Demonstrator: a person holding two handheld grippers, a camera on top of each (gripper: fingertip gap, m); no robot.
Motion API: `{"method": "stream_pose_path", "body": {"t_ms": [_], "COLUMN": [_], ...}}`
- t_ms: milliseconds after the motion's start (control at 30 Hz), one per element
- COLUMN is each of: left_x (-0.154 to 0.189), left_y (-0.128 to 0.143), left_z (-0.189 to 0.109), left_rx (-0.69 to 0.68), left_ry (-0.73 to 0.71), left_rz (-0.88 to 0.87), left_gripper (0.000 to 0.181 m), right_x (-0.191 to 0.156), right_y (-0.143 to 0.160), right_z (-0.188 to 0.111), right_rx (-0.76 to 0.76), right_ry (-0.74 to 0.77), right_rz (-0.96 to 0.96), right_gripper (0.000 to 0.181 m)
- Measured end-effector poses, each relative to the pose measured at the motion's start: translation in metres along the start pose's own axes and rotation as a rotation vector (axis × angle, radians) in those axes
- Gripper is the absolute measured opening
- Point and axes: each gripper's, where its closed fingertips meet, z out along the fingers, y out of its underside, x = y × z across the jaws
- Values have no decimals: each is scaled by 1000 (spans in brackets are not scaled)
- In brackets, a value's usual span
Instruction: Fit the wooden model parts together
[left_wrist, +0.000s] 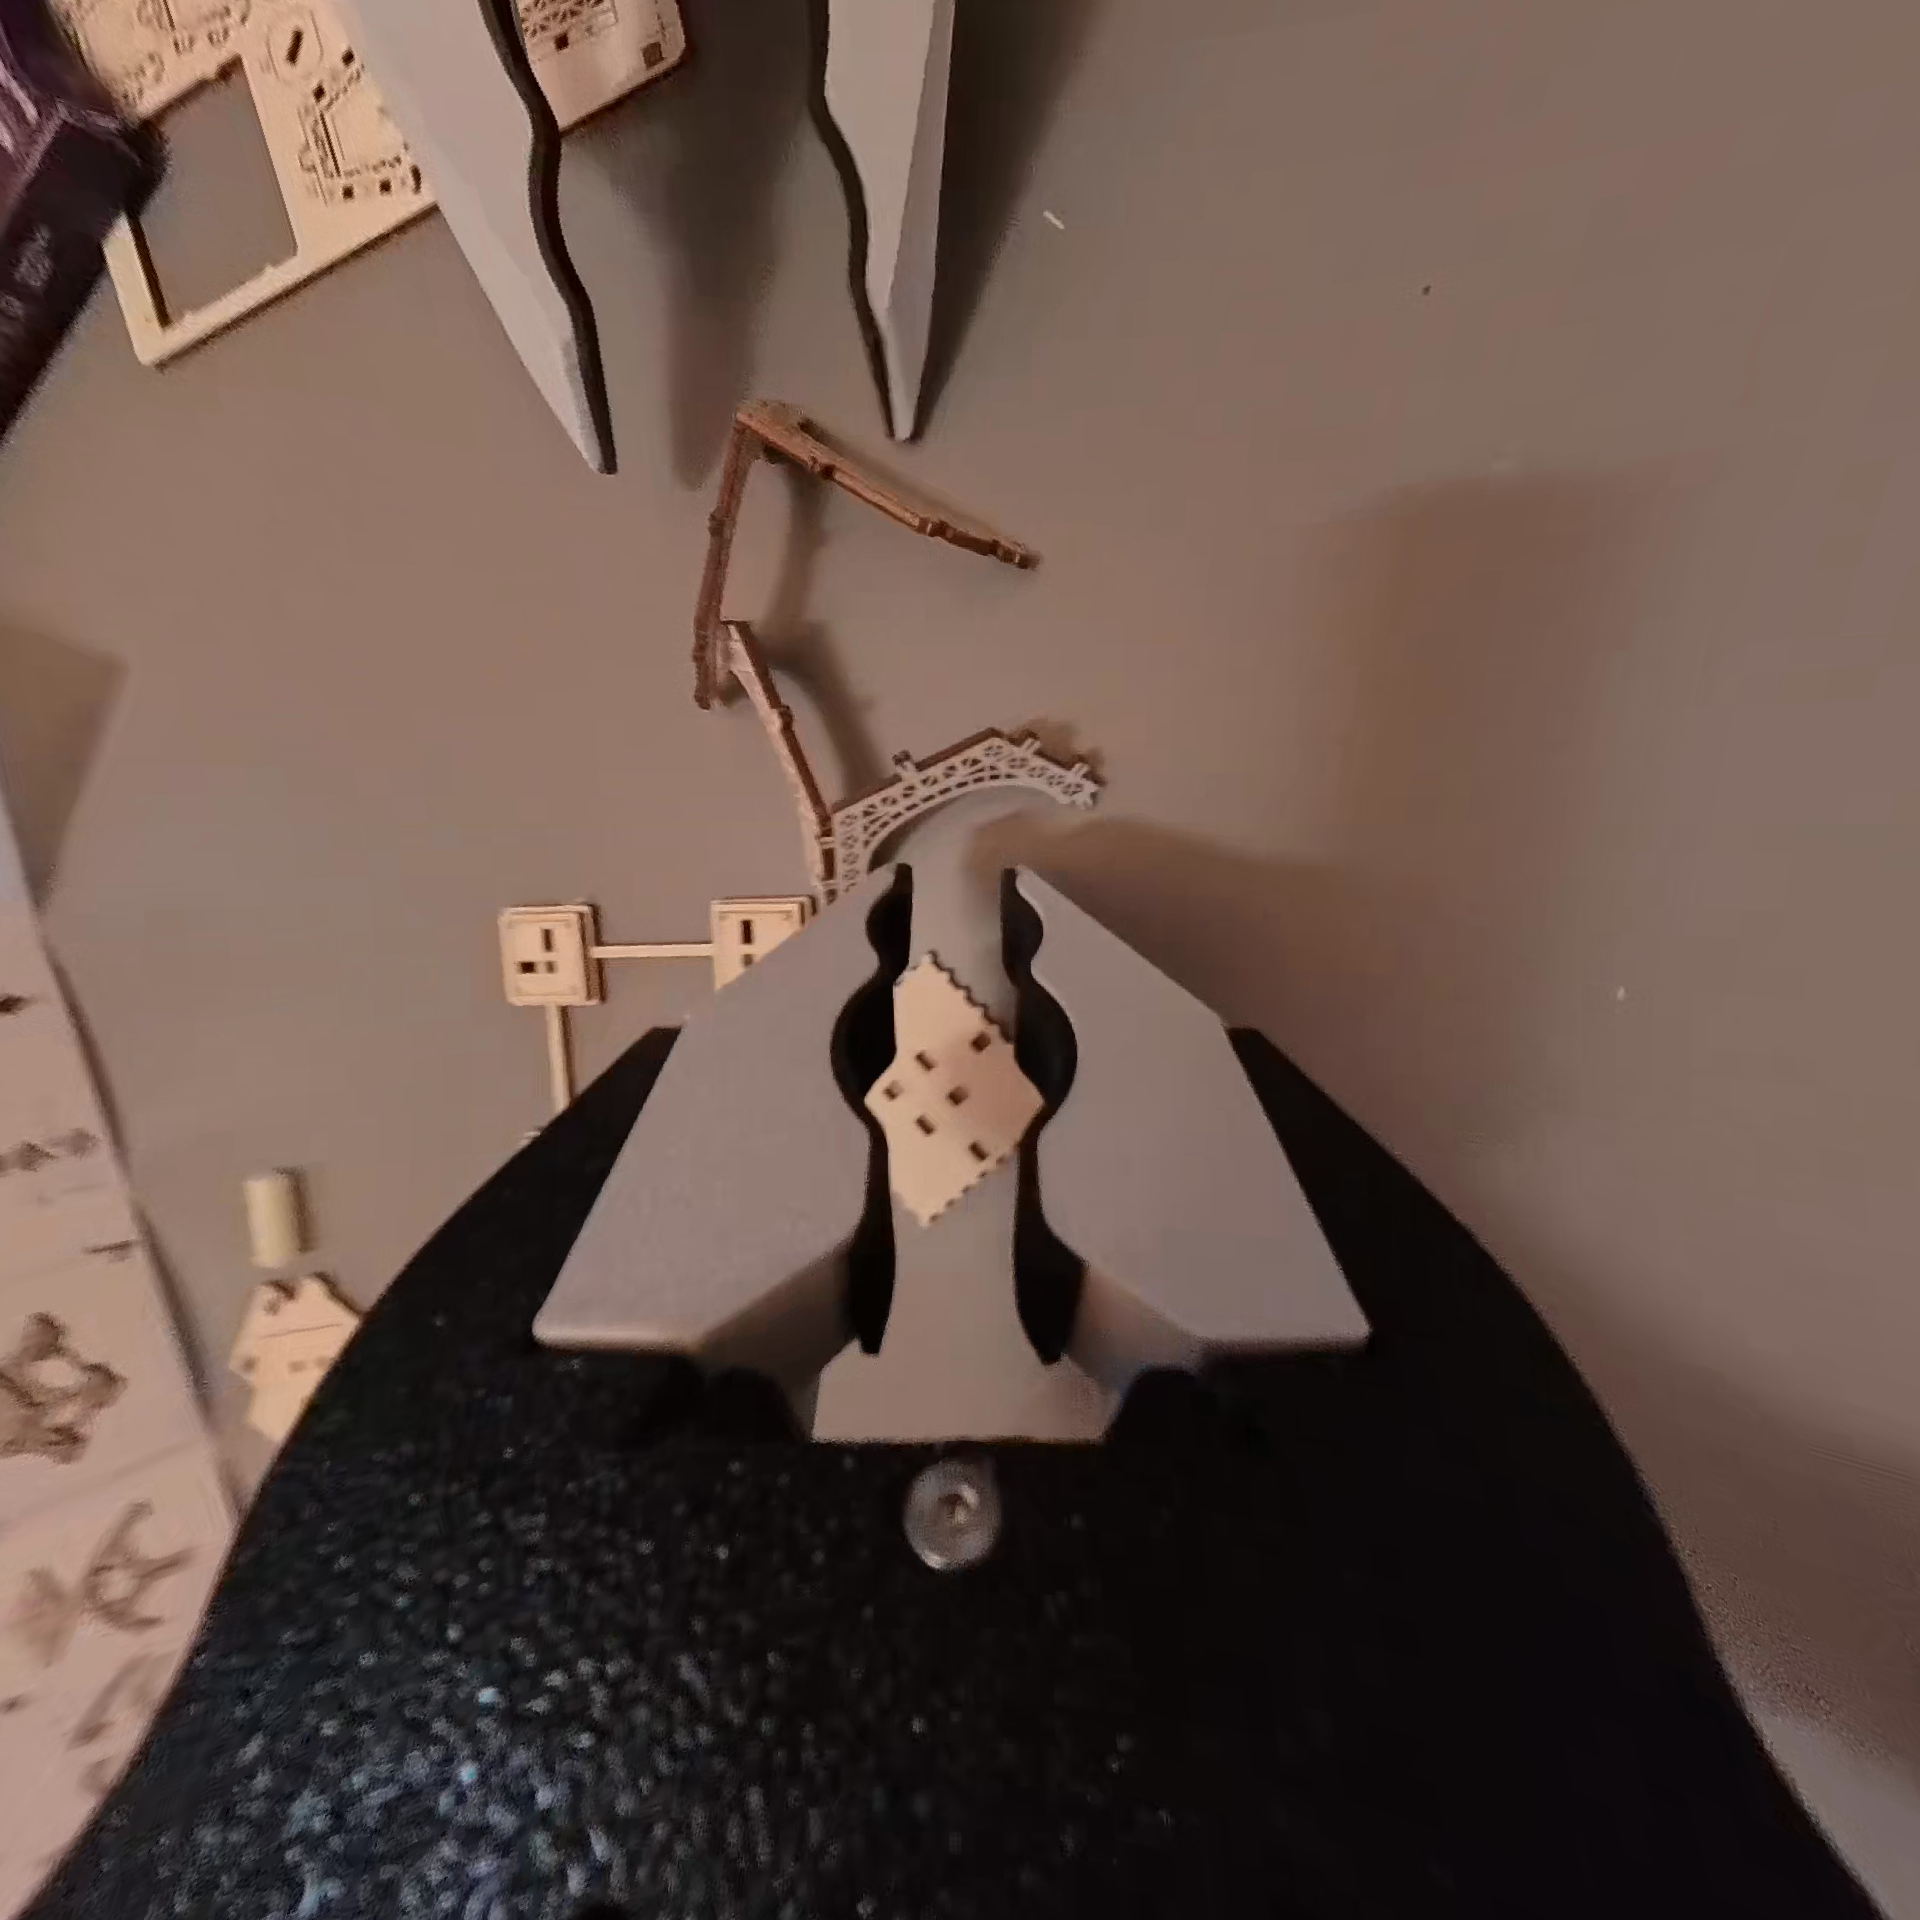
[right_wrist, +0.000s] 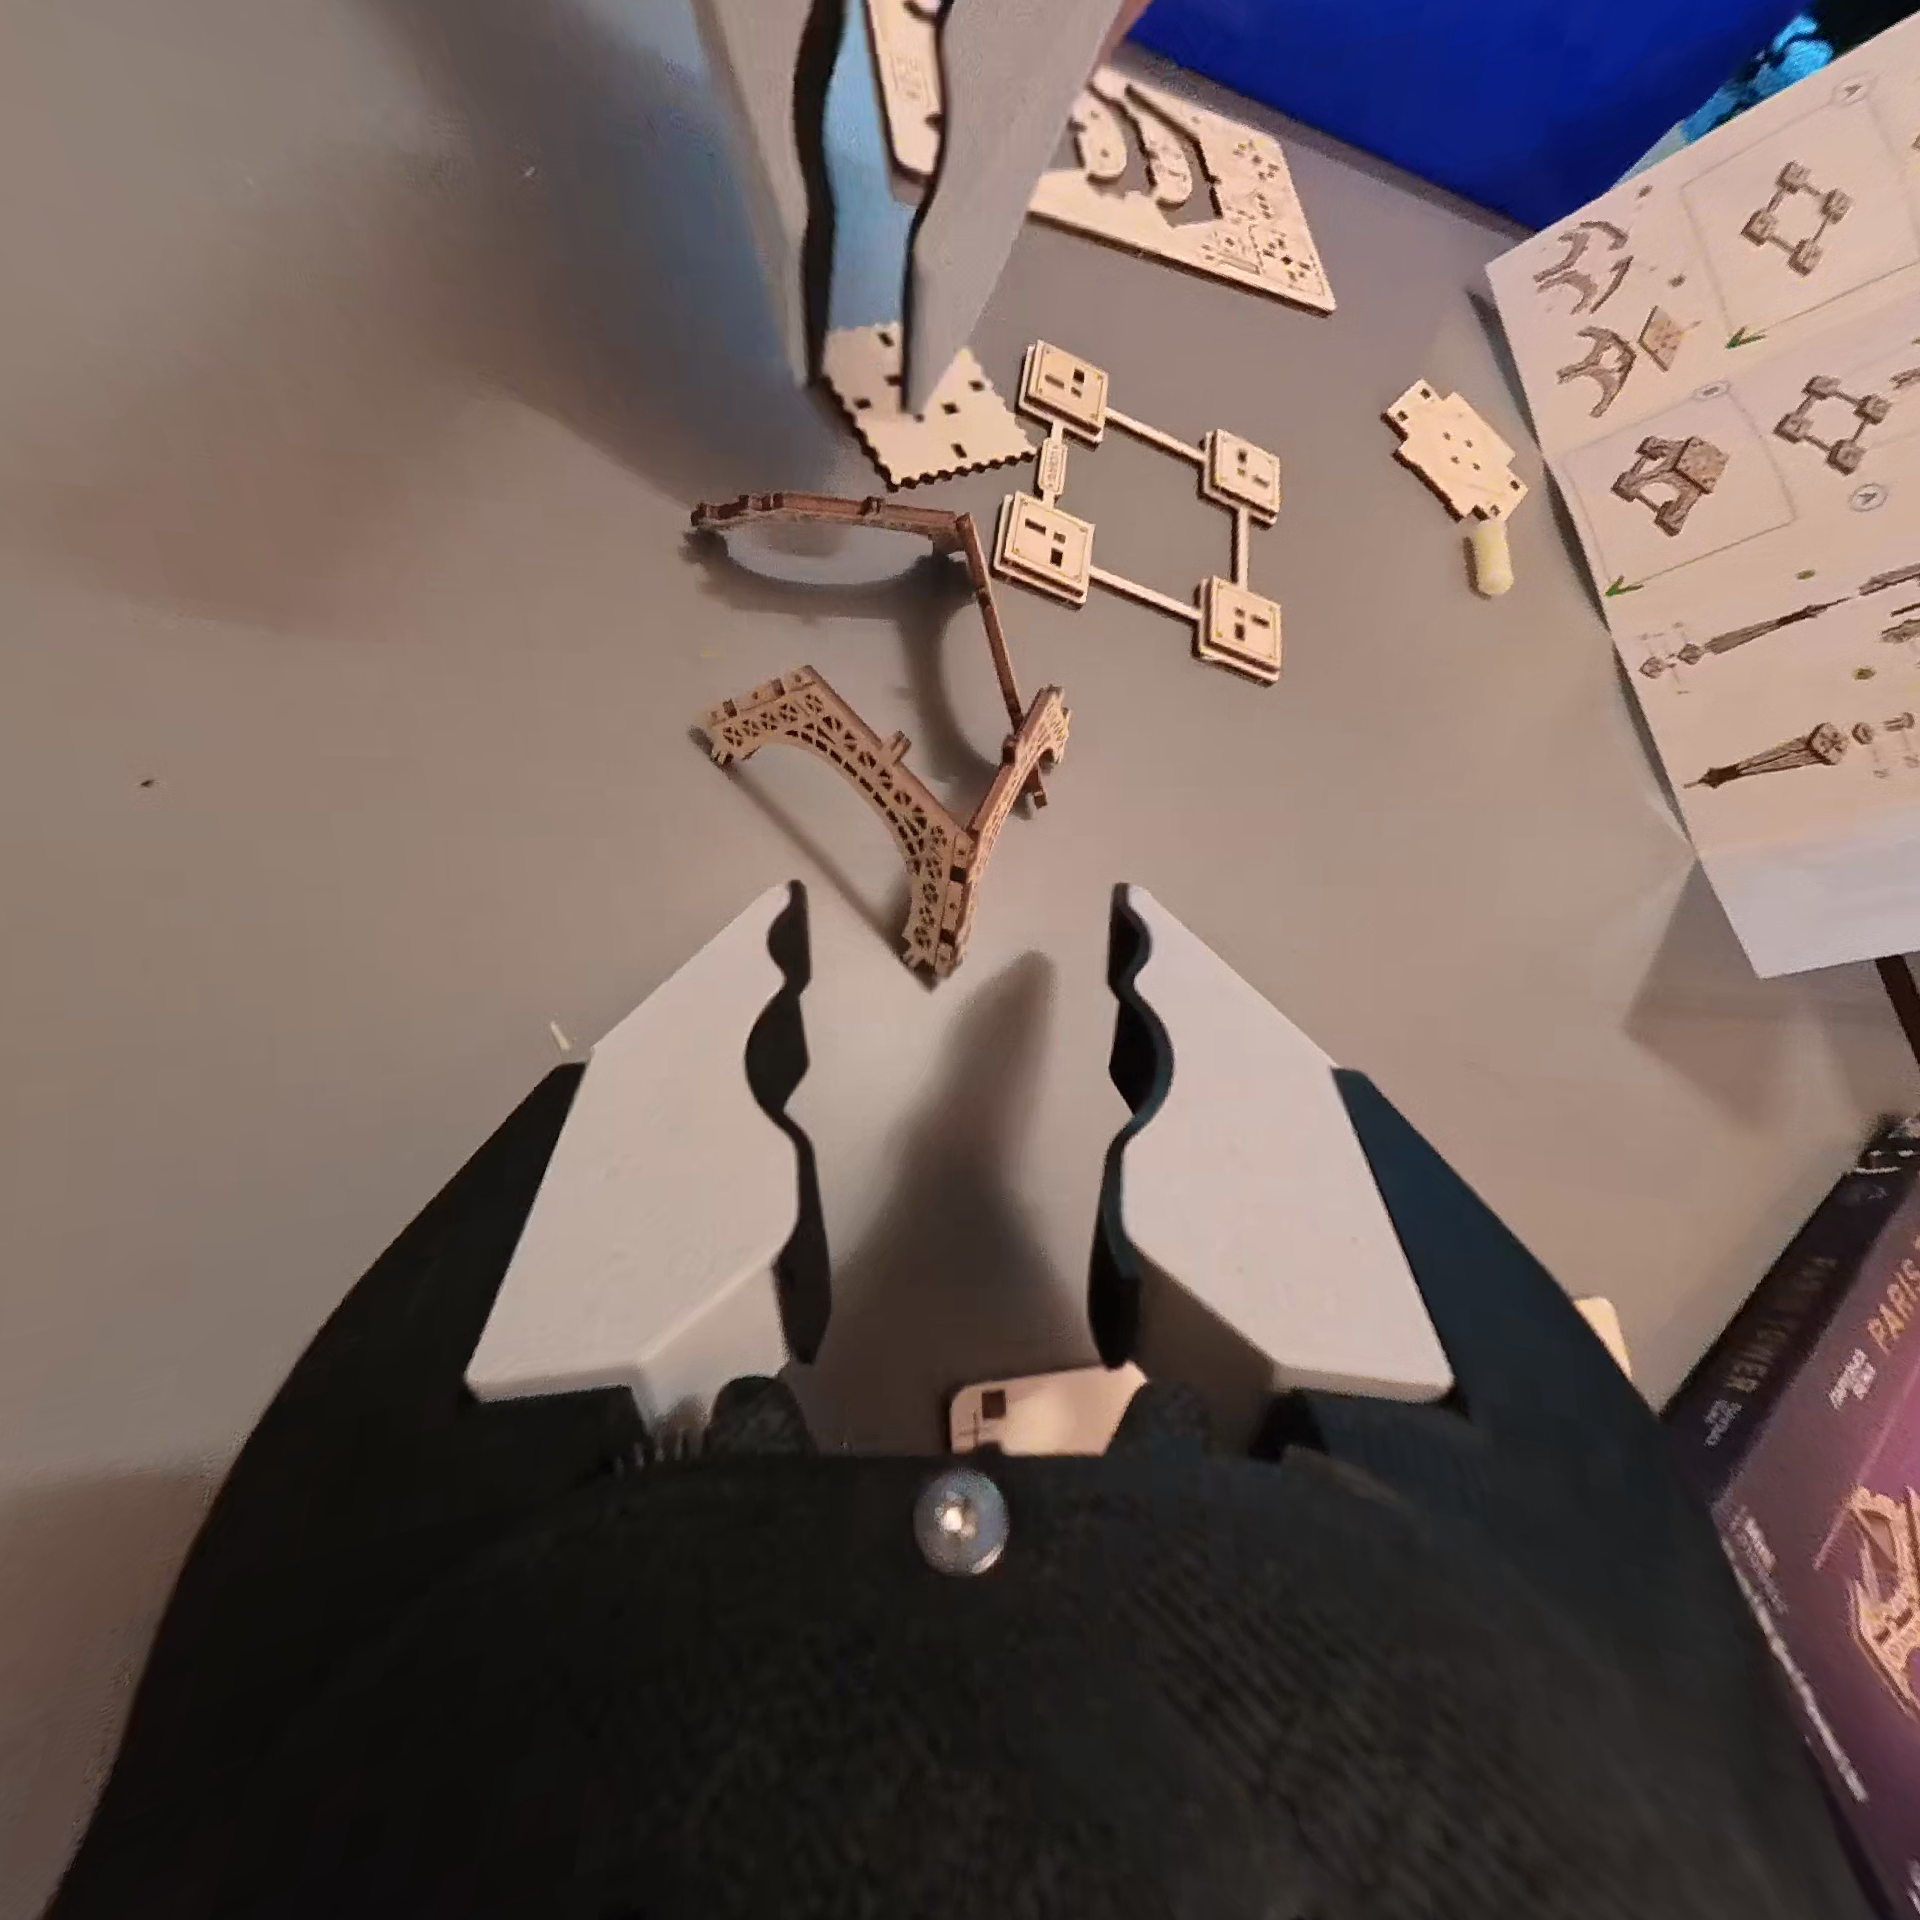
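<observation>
Left gripper (left_wrist: 956, 878) clamps a toothed plate (left_wrist: 951, 1091) above the table (left_wrist: 1455, 727); right gripper (right_wrist: 956, 899) gapes empty, just short of the arches (right_wrist: 914, 769).

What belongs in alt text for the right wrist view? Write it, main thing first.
The open right gripper hovers over a grey table, just short of a joined set of wooden lattice arches. Beyond, the left gripper pinches a square notched plate beside a four-pad base frame; an instruction sheet lies right.
</observation>
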Motion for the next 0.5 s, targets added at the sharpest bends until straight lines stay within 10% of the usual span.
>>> {"method": "stream_pose_path", "body": {"t_ms": [500], "left_x": [10], "left_y": [-35], "left_z": [7], "left_rx": [222], "left_ry": [-150], "left_rz": [-247], "left_gripper": [13], "right_x": [-4], "right_y": [-1], "right_z": [4], "right_rx": [-36], "right_ry": [46], "right_rz": [-10], "right_gripper": [28]}}
